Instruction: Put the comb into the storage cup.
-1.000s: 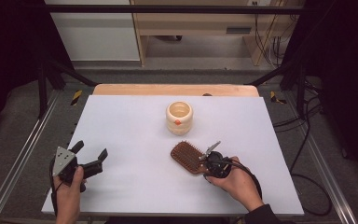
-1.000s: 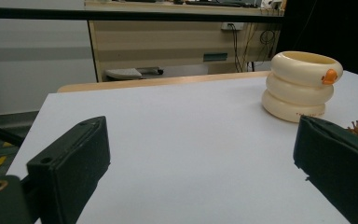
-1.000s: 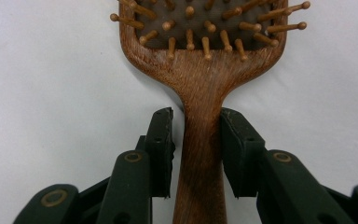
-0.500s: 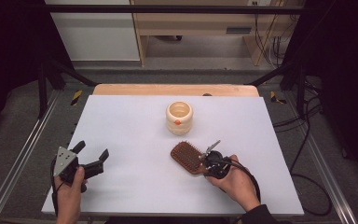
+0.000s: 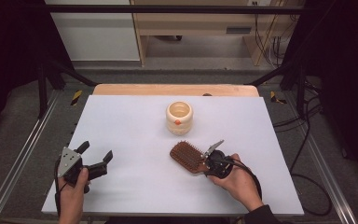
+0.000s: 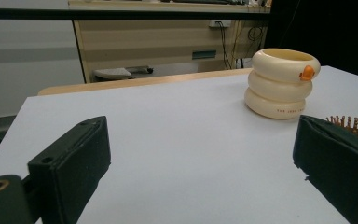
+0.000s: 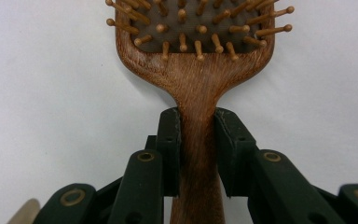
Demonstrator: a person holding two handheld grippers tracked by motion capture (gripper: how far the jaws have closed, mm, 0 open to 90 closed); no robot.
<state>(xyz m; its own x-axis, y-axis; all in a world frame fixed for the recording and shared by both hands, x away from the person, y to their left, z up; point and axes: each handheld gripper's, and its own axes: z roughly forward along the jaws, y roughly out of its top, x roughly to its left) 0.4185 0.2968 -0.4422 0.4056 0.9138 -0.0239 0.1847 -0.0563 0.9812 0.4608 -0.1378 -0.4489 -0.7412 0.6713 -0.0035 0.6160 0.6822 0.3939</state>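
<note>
Brown wooden paddle hairbrush lies bristles-up on the white surface, near the stacked-ring cream holder; from above, the right gripper reaches in low along its handle, probably to lift it. The left gripper rests apart, fingers spread on nothing. Up close, the right fingers are clamped on the neck.

A reddish-brown wooden hairbrush with tan bristles on a dark grey pad lies on the pale grey-white tabletop, near a cream ringed holder bearing one small orange mark and tiny red lettering, while both grippers' fingers are matte black.
</note>
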